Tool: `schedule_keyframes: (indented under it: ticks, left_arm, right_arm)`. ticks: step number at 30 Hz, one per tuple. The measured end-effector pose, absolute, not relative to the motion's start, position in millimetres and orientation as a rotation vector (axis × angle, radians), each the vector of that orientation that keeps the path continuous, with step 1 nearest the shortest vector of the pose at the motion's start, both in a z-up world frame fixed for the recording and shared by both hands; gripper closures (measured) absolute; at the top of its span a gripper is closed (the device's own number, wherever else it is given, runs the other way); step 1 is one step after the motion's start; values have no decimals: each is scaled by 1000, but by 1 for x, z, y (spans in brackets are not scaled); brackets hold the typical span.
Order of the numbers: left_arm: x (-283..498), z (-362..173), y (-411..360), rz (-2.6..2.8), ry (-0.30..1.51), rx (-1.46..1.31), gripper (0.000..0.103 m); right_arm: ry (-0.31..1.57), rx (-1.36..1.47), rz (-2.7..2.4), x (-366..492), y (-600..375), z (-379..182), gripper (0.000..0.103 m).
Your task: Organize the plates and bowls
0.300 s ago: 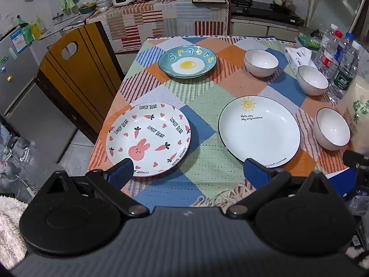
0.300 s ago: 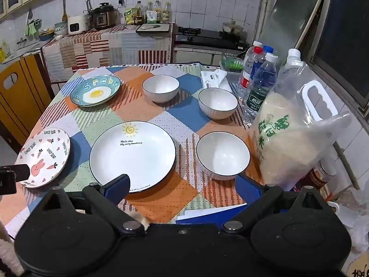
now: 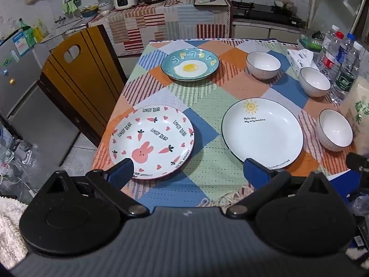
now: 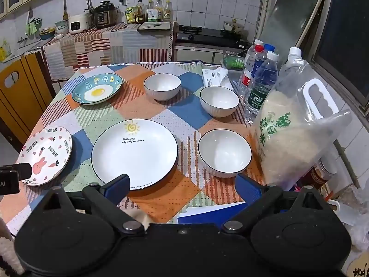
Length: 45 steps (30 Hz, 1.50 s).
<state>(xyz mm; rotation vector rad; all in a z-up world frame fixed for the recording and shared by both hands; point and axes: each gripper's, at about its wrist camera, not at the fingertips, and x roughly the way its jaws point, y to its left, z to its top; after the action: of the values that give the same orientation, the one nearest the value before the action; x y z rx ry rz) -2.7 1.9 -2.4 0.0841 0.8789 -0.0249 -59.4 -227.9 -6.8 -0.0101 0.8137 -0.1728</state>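
— Where are the tools?

— Both at the near edge of the table (image 3: 207, 184), held above it. The left gripper (image 3: 188, 170) has its jaws wide apart and empty; so does the right gripper (image 4: 182, 184).

— And the dishes?

— Nearest, the rabbit plate (image 3: 152, 142) on the left, the sun plate (image 4: 135, 153) beside it, then a bowl (image 4: 224, 153) right of that, close to the rice bag (image 4: 293, 138) — touching it, perhaps. Farther back: the egg plate (image 3: 190, 67) and two more bowls (image 4: 162, 86), all apart.
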Motion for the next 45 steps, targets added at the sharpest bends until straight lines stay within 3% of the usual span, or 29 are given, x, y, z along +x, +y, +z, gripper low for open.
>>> schedule_keyframes:
  ticks: [45]
  left_arm:
    - [-9, -9, 10, -67, 852, 50, 0]
  right_arm:
    - [828, 0, -174, -61, -231, -12, 4]
